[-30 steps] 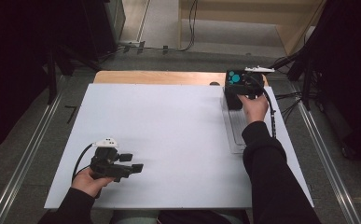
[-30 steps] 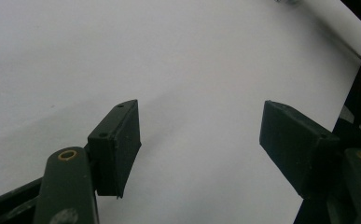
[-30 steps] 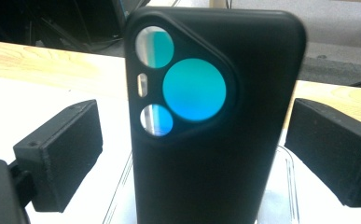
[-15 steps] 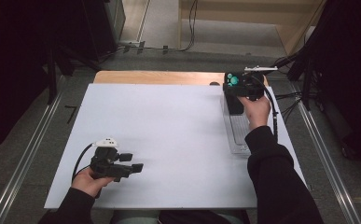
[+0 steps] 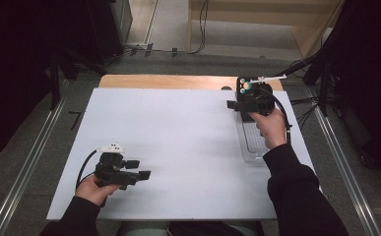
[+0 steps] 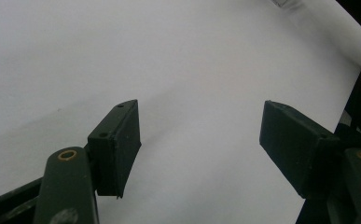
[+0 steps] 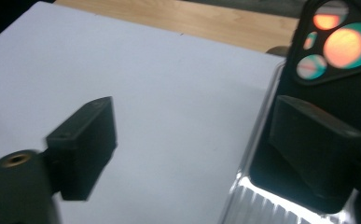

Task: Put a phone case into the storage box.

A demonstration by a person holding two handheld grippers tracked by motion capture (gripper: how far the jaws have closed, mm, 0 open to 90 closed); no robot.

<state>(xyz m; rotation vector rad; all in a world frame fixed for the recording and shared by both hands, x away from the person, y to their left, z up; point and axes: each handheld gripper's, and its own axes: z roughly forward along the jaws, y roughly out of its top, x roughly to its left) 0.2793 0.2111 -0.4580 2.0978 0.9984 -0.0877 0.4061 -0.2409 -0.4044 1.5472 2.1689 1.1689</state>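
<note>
Taking the clear plastic tray along the right edge of the white table as the reference point: your right gripper is hanging over the tray's far end, with your right hand wrapped around it just behind, above the tray's middle. In the right gripper view the jaws are spread wide with nothing between them, one over bare white table just off the tray's ribbed side wall, the other over the tray itself. Sitting in that far end of the tray is a dark phone, and you can see its camera cluster, a few round lenses glowing orange and teal. The jaw looks close to the phone, but I can't tell if it's touching. Past the tray's far end there's a strip of wooden board poking out from under the white top.

Your left gripper is well away from the tray, down at the opposite near corner of the table, held low in your left hand with its cable looping off behind. The left gripper view has those jaws gaping wide too, holding nothing, just plain white surface under them.
</note>
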